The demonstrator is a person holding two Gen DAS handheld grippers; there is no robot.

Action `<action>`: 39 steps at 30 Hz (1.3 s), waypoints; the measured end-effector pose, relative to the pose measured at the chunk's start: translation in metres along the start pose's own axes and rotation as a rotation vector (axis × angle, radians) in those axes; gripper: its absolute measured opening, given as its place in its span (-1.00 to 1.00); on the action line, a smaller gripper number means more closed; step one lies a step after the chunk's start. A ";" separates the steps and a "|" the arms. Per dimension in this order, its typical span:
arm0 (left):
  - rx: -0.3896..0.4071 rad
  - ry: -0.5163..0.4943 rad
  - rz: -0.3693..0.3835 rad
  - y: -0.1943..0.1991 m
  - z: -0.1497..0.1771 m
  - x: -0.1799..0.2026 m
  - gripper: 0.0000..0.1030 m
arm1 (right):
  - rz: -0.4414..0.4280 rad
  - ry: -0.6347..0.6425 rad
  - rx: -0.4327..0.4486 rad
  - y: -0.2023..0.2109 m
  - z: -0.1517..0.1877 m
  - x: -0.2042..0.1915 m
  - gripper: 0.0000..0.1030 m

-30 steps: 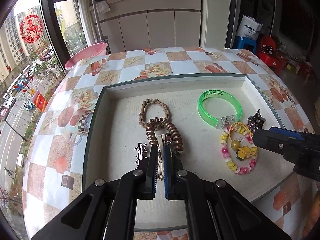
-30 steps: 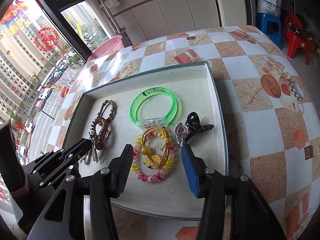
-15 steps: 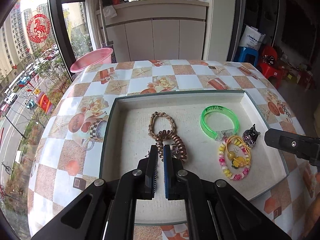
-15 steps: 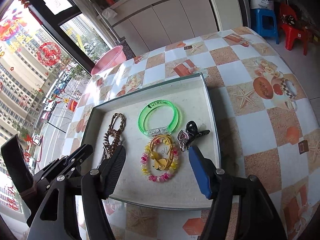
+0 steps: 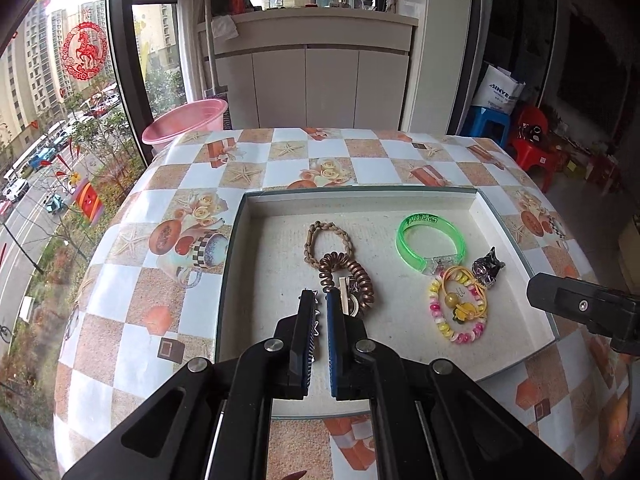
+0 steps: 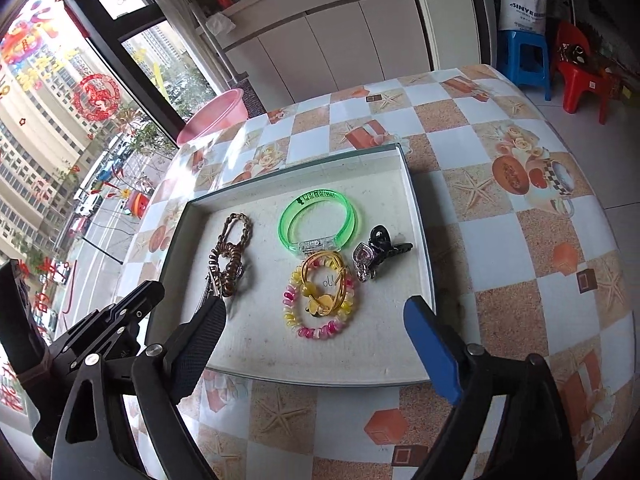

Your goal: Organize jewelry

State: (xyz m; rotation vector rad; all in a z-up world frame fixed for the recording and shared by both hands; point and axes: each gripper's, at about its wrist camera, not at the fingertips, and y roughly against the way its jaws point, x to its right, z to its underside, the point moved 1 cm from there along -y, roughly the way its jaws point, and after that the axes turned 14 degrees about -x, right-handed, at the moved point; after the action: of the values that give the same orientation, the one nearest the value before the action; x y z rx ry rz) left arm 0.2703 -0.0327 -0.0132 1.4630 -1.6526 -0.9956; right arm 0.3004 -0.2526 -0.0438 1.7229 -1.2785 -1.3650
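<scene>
A shallow white tray [image 5: 256, 264] [image 6: 420, 248] holds the jewelry. In it lie a brown braided bracelet [image 5: 320, 236], a brown coil hair tie [image 5: 352, 276] with a silver clip, a green bangle [image 5: 430, 240] [image 6: 320, 220], a pink-yellow coil tie with gold rings [image 5: 458, 308] [image 6: 320, 300], and a black claw clip with a heart charm [image 6: 380, 252]. A small silver star piece [image 5: 316, 320] lies under the gap of my left gripper [image 5: 318, 300], whose fingers are nearly closed and hold nothing. My right gripper [image 6: 316, 312] is wide open, raised over the tray's near edge.
The tray sits on a round table with a checkered starfish tablecloth [image 5: 168, 304]. A pink basin [image 5: 184, 120] stands beyond the far left edge. White cabinets [image 5: 328, 84], a blue stool [image 6: 524, 56] and red chairs [image 6: 580, 80] are behind.
Both grippers have pulled back and up from the tray. The left fingers have left the brown coil tie and silver clip, which stay in the tray. The right gripper has opened wider.
</scene>
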 end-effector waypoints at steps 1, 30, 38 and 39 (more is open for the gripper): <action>-0.002 -0.002 0.006 0.000 -0.001 0.001 -0.50 | 0.006 -0.001 0.002 0.001 0.001 0.001 0.80; 0.123 0.062 -0.119 -0.040 0.054 -0.010 1.00 | 0.195 0.044 0.207 0.025 0.082 -0.007 0.99; 0.162 0.077 -0.119 -0.011 0.077 -0.004 1.00 | 0.253 0.110 0.277 0.029 0.109 -0.022 0.99; 0.164 0.076 -0.122 -0.010 0.078 -0.003 1.00 | 0.255 0.112 0.281 0.029 0.111 -0.023 0.99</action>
State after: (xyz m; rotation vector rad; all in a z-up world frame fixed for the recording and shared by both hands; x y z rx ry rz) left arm 0.2065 -0.0231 -0.0580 1.7071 -1.6376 -0.8744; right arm 0.1858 -0.2295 -0.0426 1.7169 -1.6222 -0.9672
